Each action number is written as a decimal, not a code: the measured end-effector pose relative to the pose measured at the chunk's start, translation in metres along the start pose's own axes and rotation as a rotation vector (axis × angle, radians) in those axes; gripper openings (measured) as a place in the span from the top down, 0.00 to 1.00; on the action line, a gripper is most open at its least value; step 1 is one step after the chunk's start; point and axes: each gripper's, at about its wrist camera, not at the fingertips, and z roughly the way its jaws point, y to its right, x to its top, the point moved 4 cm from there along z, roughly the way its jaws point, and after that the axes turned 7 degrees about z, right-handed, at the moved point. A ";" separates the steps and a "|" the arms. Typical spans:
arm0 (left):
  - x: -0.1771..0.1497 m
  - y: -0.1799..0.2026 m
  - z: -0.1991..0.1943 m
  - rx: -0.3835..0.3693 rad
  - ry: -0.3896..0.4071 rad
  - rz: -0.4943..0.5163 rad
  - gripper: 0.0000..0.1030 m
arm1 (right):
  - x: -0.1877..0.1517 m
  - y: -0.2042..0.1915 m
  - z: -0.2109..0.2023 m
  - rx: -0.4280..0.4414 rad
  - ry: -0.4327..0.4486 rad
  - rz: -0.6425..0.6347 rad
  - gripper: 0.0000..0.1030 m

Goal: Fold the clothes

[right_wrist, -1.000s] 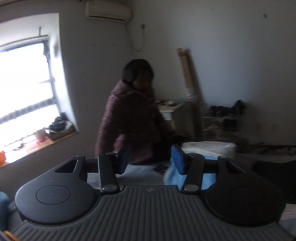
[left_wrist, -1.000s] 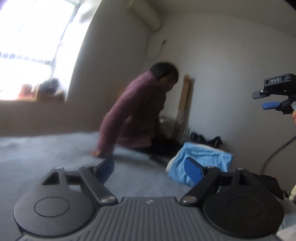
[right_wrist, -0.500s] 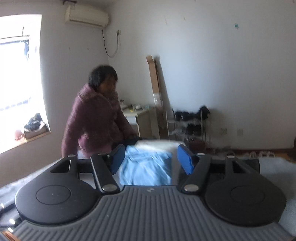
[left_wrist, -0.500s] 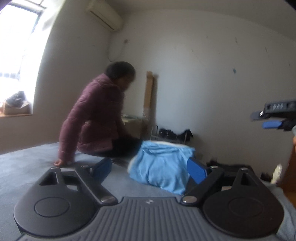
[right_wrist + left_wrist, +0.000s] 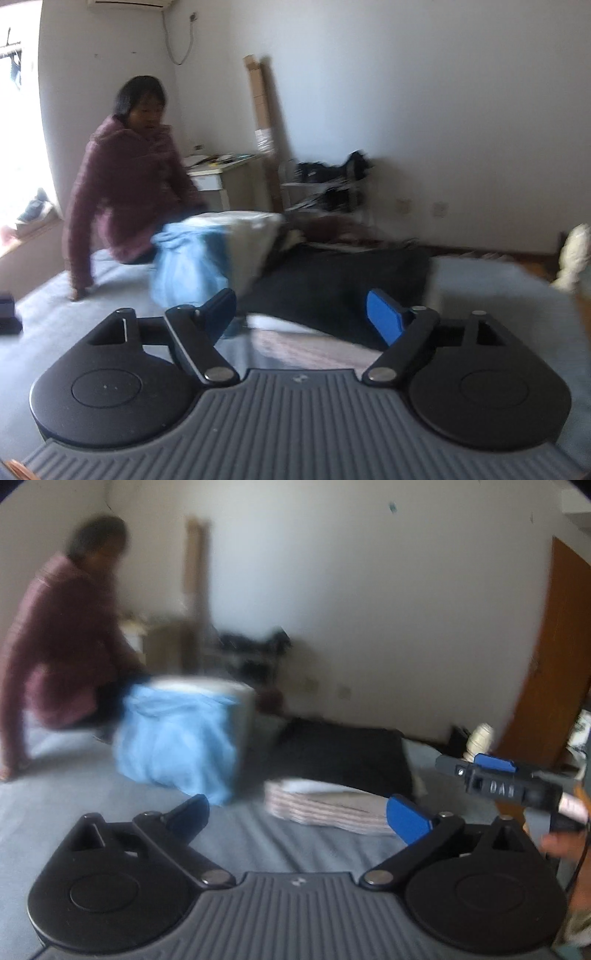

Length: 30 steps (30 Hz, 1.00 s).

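Pink folded garment (image 5: 325, 808) ahead; left gripper (image 5: 299, 812) and right gripper (image 5: 301, 314) opening, empty — a fast snatch could unravel it.

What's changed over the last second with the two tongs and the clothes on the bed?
Both views swung right: the black garment and the pale pink folded garment came into view. Left tongs and right tongs are opening, nothing between them. The light blue cloth pile and the person in the maroon jacket stayed on the bed.
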 end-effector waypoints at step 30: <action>-0.035 0.063 0.005 0.164 -0.026 -0.055 0.00 | -0.024 0.027 -0.076 -0.210 -0.092 -0.097 0.01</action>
